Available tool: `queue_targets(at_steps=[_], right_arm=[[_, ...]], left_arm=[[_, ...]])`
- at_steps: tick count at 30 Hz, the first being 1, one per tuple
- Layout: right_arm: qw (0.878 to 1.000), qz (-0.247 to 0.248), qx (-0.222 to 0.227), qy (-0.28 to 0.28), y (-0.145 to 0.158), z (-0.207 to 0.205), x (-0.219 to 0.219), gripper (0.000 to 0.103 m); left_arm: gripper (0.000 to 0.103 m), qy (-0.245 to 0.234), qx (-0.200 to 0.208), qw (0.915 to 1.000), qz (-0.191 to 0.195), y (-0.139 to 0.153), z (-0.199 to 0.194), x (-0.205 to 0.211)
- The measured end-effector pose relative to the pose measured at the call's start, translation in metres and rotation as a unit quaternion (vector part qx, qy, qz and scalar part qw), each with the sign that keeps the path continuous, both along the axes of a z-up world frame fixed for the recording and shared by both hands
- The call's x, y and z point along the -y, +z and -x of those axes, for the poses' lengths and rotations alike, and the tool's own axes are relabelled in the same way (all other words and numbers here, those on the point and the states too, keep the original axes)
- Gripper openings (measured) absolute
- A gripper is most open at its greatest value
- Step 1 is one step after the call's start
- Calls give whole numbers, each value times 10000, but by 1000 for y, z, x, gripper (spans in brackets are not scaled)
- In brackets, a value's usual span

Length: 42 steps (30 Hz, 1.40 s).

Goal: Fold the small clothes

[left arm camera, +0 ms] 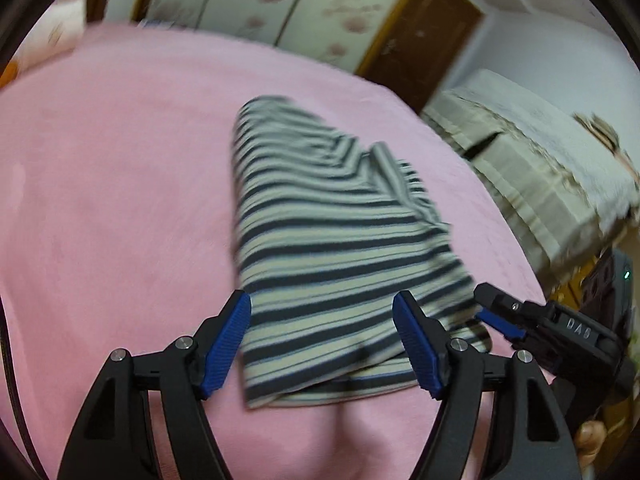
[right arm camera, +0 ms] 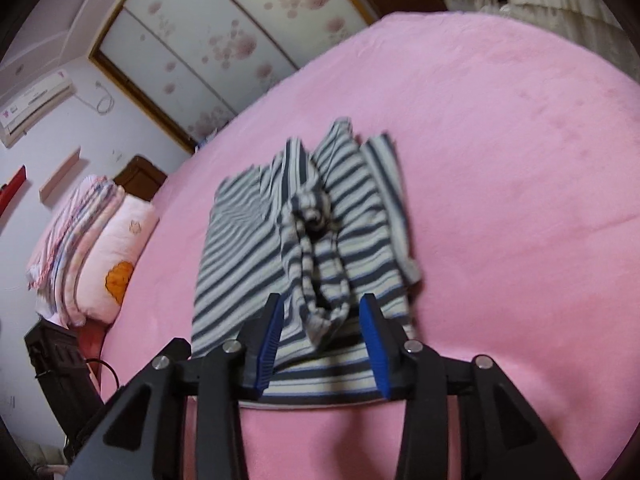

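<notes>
A striped garment [left arm camera: 336,240] is being seen lying on a pink bedspread [left arm camera: 112,184], partly folded, near edge toward the cameras. No container is being shown in either view; the only stacked items are folded bedding and a pillow [right arm camera: 100,248] piled at the bed's far left side in the right wrist view.

Left gripper [left arm camera: 322,344] is being held with jaws wide apart, blue pads [left arm camera: 226,344] straddling the garment's near hem; pads are not being pressed on the cloth, nothing is being gripped. Whether the fingertips are touching the fabric cannot be told because of blur.

Right gripper [right arm camera: 320,344] is being held with jaws partly apart, narrower than the left. A bunched roll of striped cloth is being seen running between the pads [right arm camera: 374,344], but the pads are not being closed on it; a gap is showing on both sides.

Only in the left wrist view: the right gripper [left arm camera: 492,312] is being seen from the side at the garment's right near corner, and a covered piece of furniture [left arm camera: 532,176] is standing past the bed's right edge. The garment is looking flat and smooth there, with one diagonal fold.

Only in the right wrist view: a raised twisted ridge is being shown along the garment's middle, a sleeve is being folded over at the right, and a wall air conditioner [right arm camera: 32,100] and flowered wardrobe doors [right arm camera: 224,48] are being seen behind the bed
</notes>
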State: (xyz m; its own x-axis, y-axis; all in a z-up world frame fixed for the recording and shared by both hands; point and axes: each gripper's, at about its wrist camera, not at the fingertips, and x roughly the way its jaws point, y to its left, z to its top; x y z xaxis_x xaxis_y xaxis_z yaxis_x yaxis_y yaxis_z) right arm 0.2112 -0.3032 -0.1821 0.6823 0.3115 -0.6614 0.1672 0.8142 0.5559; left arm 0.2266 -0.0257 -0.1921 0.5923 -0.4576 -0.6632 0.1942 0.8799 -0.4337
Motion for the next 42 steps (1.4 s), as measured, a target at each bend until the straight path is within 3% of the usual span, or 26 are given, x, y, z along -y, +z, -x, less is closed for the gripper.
queue_targets(at_steps=[5, 8, 10, 16, 20, 24, 26, 29, 31, 33, 38, 42], right_arm=[[9993, -184, -318, 82, -25, -22, -1, 40], [9983, -512, -258, 86, -31, -30, 3, 39], [9973, -680, -169, 198, -29, -34, 4, 8], [9984, 51, 559, 111, 20, -3, -9, 8], [9968, 546, 562, -143, 25, 28, -16, 8], [9990, 332, -202, -201, -14, 35, -9, 11], [9990, 142, -340, -251, -20, 37, -3, 15], [9994, 75, -152, -298, -6, 40, 6, 24], [9997, 46, 30, -238, 8, 37, 13, 38], [9997, -27, 185, -156, 20, 28, 22, 42], [9992, -118, 314, 208, 38, -18, 40, 43], [9984, -42, 175, 533, 32, -75, 43, 43]], left_arm=[[72, 185, -474, 9978, 422, -22, -9, -20], [72, 178, -631, 9962, 567, -32, -13, -21], [72, 166, -634, 9961, 585, -33, -13, -17], [72, 84, -632, 9960, 631, -32, -10, -15], [72, -20, -690, 9955, 649, -35, -8, -14], [72, -172, -747, 9957, 520, -38, -5, -11], [72, -249, -769, 9958, 426, -37, -5, -9], [73, -360, -835, 9949, 441, -31, -6, -9], [73, -420, -876, 9942, 468, -29, -10, -12], [73, -441, -877, 9944, 404, -25, -17, -13], [73, -440, -736, 9959, 294, -10, -47, -18], [73, -439, -622, 9968, 235, -1, -83, -15]])
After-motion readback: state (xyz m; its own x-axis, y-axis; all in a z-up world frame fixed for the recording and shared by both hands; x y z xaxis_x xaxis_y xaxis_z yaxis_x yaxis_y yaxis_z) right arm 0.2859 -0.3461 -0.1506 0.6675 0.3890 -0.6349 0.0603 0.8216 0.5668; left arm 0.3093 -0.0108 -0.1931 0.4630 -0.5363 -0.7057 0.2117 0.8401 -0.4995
